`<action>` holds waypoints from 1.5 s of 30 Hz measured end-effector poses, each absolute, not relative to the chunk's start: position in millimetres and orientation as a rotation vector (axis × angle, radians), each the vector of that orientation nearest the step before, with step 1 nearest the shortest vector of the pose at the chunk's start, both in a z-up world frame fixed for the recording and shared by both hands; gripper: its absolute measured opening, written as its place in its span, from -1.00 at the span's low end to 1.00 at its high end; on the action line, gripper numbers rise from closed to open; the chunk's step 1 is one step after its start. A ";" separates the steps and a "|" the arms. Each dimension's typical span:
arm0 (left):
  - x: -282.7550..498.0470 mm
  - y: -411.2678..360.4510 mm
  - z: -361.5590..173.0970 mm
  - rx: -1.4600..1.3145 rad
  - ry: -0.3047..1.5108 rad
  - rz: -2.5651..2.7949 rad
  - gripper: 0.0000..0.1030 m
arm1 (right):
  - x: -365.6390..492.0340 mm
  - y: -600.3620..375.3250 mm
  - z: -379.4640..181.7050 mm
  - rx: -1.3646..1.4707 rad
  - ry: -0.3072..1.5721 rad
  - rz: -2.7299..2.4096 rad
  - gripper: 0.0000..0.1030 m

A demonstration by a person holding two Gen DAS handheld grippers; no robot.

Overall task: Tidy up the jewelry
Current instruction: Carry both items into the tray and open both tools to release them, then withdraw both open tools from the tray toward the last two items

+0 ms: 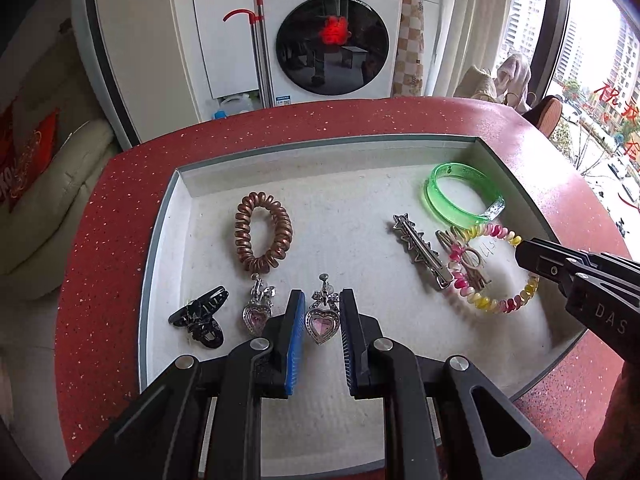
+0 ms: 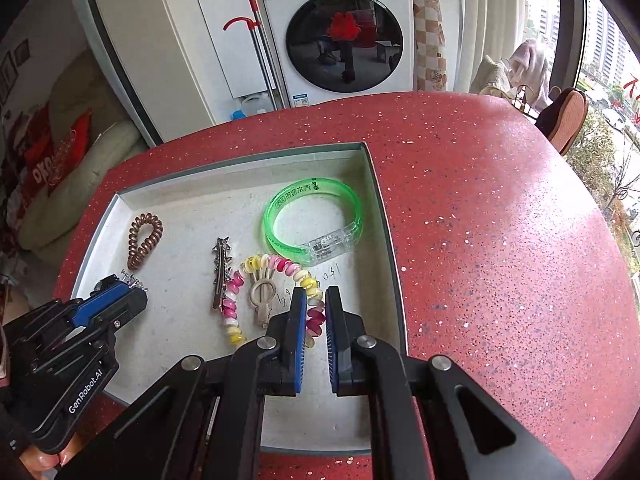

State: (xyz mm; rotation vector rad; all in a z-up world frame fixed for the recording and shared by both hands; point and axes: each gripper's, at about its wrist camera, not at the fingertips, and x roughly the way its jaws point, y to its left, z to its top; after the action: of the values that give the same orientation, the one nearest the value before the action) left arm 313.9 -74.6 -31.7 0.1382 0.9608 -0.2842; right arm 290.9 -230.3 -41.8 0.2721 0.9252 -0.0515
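Note:
A shallow grey tray (image 1: 160, 216) (image 2: 384, 216) holds the jewelry. My left gripper (image 1: 322, 300) is open, its pads either side of a pink heart earring (image 1: 320, 322). A second heart earring (image 1: 256, 312), a black claw clip (image 1: 200, 318) and a brown coil hair tie (image 1: 262, 232) (image 2: 145, 240) lie to the left. My right gripper (image 2: 316, 300) has its pads narrowly apart around the pink-yellow coil hair tie (image 2: 272, 264) (image 1: 496, 304); whether they grip it I cannot tell. A silver star clip (image 1: 420, 250) (image 2: 221, 272), a beige clip (image 2: 262, 296) and a green bangle (image 1: 460, 194) (image 2: 312, 216) lie nearby.
The tray sits on a red speckled round table (image 2: 500, 240) (image 1: 100, 260). A washing machine (image 1: 332, 36) and a red-handled mop (image 1: 256, 32) stand behind it. A window (image 2: 608, 100) is at the right, cushions (image 1: 48, 184) at the left.

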 end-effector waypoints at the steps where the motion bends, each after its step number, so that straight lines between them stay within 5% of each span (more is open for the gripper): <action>1: 313.5 -75.3 -33.6 0.144 0.964 -0.282 -0.30 | 290.9 -230.4 -43.7 0.274 0.930 -0.052 -0.80; 13: 311.2 -85.7 -40.3 0.218 0.972 -0.253 -0.30 | 292.0 -228.6 -55.9 0.262 0.973 -0.052 -0.77; 15: 309.9 -85.8 -38.9 0.215 0.964 -0.246 -0.30 | 291.9 -228.3 -55.3 0.273 0.977 -0.041 -0.67; 17: 306.7 -84.9 -34.7 0.202 0.944 -0.239 -0.30 | 291.1 -227.8 -53.7 0.282 0.974 -0.041 -0.27; 19: 304.8 -85.2 -29.0 0.194 0.924 -0.242 -0.30 | 288.7 -227.2 -50.0 0.282 0.956 -0.043 -0.07; 31: 298.3 -75.6 -14.2 0.164 0.873 -0.237 -0.27 | 274.1 -226.0 -21.8 0.345 0.872 0.003 0.19; 33: 297.5 -73.8 -11.7 0.157 0.866 -0.224 0.69 | 274.0 -225.2 -19.9 0.344 0.873 0.008 0.20; 34: 295.5 -72.0 -8.6 0.150 0.842 -0.206 1.00 | 273.8 -224.9 -19.4 0.344 0.873 0.009 0.20; 45: 281.8 -62.2 11.0 0.143 0.788 -0.202 1.00 | 262.7 -222.7 -10.4 0.352 0.858 0.033 0.21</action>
State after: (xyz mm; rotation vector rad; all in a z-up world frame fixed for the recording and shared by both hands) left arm 281.8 -62.2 11.0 0.1426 0.7884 -0.2016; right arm 262.7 -222.7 -10.4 0.3521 0.8581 0.0327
